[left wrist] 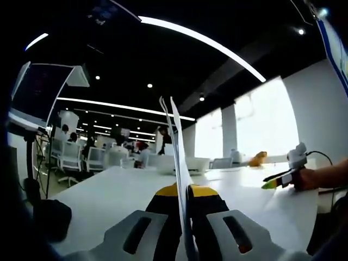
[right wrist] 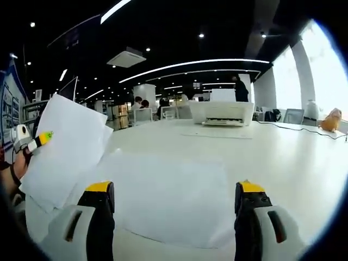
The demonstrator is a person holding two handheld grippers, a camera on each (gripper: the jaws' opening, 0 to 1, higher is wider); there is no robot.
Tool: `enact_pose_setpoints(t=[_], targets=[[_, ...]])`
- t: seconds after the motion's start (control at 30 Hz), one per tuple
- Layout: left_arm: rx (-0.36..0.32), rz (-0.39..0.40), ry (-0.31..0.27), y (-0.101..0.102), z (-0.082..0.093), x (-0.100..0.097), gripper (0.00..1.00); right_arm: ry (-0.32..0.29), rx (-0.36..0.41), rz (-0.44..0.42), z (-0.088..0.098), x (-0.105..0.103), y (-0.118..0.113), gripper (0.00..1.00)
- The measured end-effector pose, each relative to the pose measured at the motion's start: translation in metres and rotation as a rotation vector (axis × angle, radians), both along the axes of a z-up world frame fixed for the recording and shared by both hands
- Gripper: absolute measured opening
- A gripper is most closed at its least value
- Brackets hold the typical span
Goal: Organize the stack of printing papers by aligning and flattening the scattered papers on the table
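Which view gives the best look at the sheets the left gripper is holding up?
The right gripper view: the held sheets face the camera, showing their offset edges, with the left gripper at their side. In the left gripper view the same sheets appear edge-on, clamped in that gripper.

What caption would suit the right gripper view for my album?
Open yellow-tipped tongs hover over flat white paper sheets on a white table, more sheets held upright beside.

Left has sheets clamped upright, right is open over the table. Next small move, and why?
Probably lower the left gripper so its held sheets land on the flat paper on the table. The right gripper hovers open there, ready to square edges.
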State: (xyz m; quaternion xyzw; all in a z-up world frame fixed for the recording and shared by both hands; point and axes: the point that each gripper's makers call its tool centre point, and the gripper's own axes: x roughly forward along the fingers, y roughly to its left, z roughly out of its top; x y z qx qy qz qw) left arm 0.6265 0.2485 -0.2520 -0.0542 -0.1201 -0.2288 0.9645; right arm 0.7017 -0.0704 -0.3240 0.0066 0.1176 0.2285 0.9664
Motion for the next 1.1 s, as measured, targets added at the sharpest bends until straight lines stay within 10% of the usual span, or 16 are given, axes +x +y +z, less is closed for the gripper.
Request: enact_pose_setpoints(t=[1.1], targets=[[-0.002, -0.002, -0.005, 0.001, 0.000, 0.000, 0.08, 0.031, -0.100, -0.048, -0.015, -0.010, -0.003, 0.88]])
